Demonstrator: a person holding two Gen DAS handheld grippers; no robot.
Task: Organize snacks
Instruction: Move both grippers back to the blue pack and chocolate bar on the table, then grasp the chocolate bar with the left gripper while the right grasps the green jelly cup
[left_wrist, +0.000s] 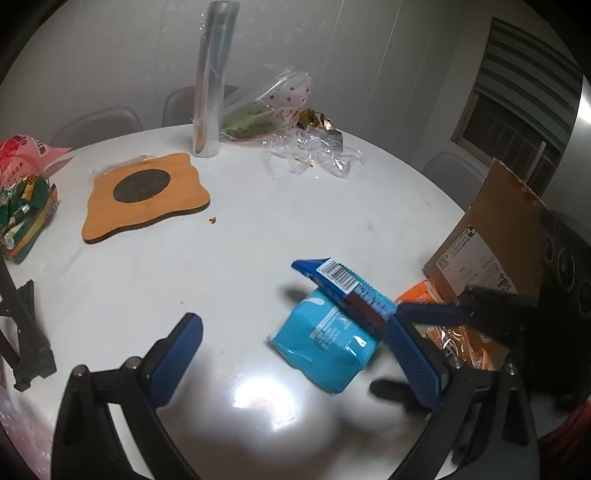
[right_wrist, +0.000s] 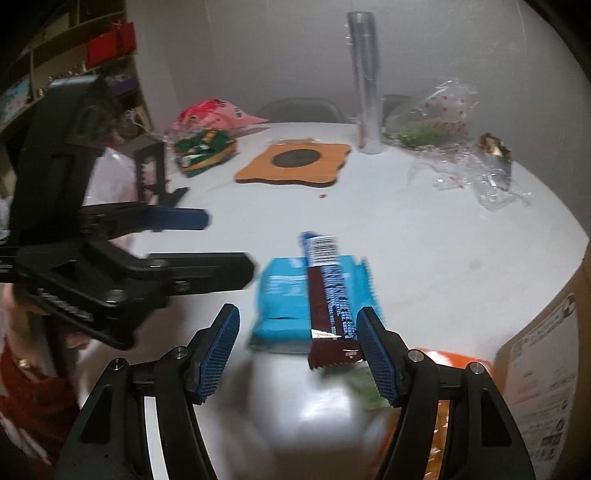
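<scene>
I see the left tool (left_wrist: 291, 350) spread wide, holding nothing, low in the left wrist view above the white surface (left_wrist: 258, 229). The right tool (right_wrist: 297, 350) is also spread; the dark snack bar (right_wrist: 328, 295) lies between its fingers, against the inner face of the right-hand finger (right_wrist: 375, 354). I cannot tell whether that finger carries it. The bar's long axis runs from lower centre of the right wrist view up toward frame centre, barcode end pointing away from the camera. It lies tilted across the light blue packet (right_wrist: 284, 302), which rests flat on the surface at frame centre. In the left wrist view the bar (left_wrist: 343, 288) runs diagonally from centre toward lower right, over the blue packet (left_wrist: 325, 343). An orange bag (left_wrist: 443, 332) and a cardboard box (left_wrist: 491, 236) sit at right. A wooden trivet (left_wrist: 147, 195) lies at upper left.
</scene>
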